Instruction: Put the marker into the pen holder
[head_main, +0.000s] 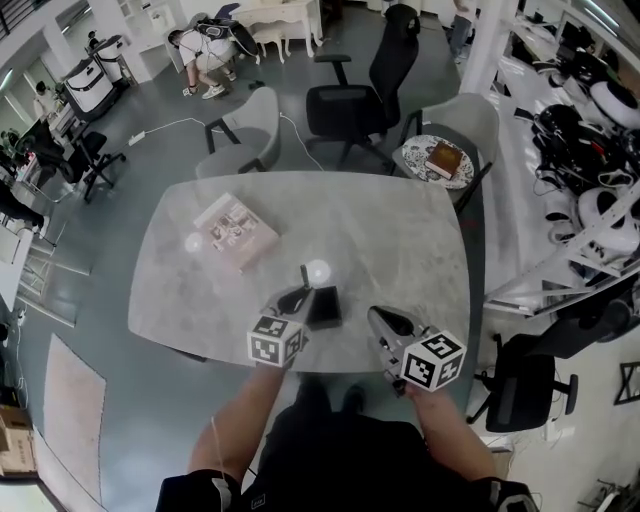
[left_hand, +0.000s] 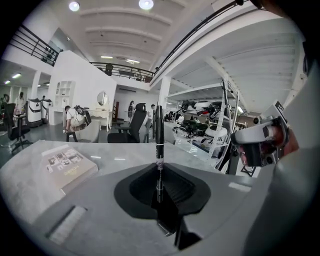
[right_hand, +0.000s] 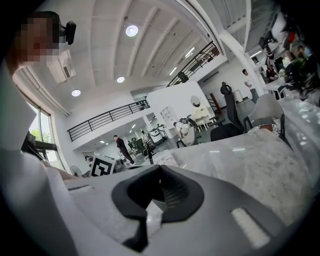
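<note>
one marker (left_hand: 158, 135) is clamped upright in the left gripper (left_hand: 159, 186), just beside the pen holder (head_main: 323, 306); right gripper (right_hand: 156, 172) closed, empty. next: tip to be aligned over the holder, then lowered.

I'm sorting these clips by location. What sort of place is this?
Probably an open-plan office or lab workspace: office chairs stand by a marble-look table, racks along one side hold white and dark equipment, and a railed mezzanine runs above the floor.
</note>
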